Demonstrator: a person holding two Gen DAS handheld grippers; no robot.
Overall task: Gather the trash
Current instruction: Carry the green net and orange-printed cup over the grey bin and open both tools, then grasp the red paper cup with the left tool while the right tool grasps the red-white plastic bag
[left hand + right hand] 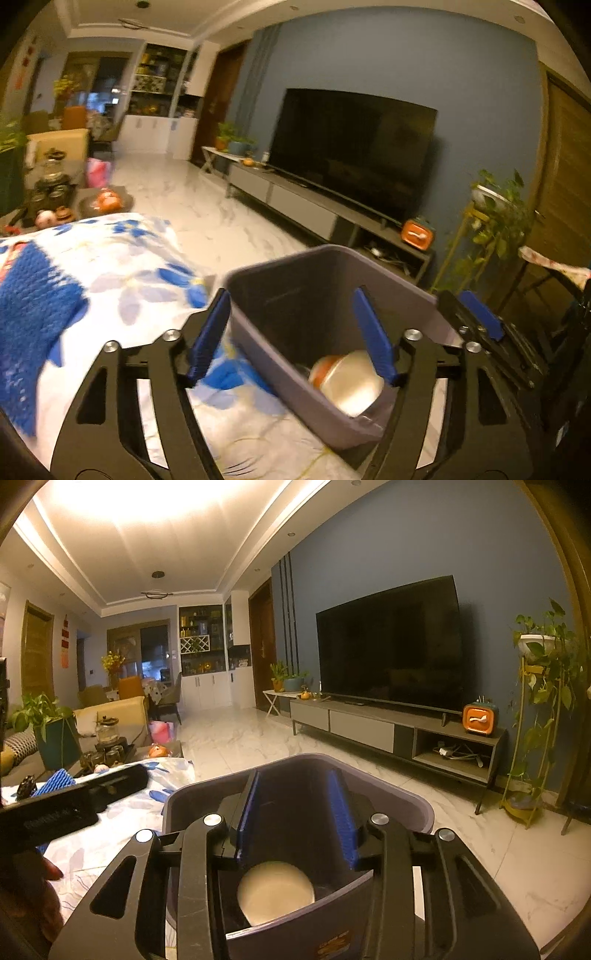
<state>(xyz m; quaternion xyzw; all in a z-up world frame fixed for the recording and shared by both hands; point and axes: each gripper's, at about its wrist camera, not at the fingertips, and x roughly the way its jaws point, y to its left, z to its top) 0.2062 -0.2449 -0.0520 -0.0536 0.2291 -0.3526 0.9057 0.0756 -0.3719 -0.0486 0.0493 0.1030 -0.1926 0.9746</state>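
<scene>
A grey-purple trash bin (295,295) stands at the edge of a table with a floral cloth (122,266). A round cream and orange container (347,384) lies at its bottom; it also shows in the right wrist view (275,890). My left gripper (291,332) is open, one finger outside the bin's left wall, one inside. My right gripper (297,816) is open and empty, fingers hanging over the bin (207,794) mouth. The right gripper shows in the left wrist view (480,317) beside the bin. The left gripper's body (70,797) shows at left in the right wrist view.
A large TV (391,646) stands on a low console (399,731) against the blue wall. A plant stand (535,716) is at the right. Tea ware and jars (51,184) crowd the far table end. A blue knit cloth (33,295) lies on the tablecloth.
</scene>
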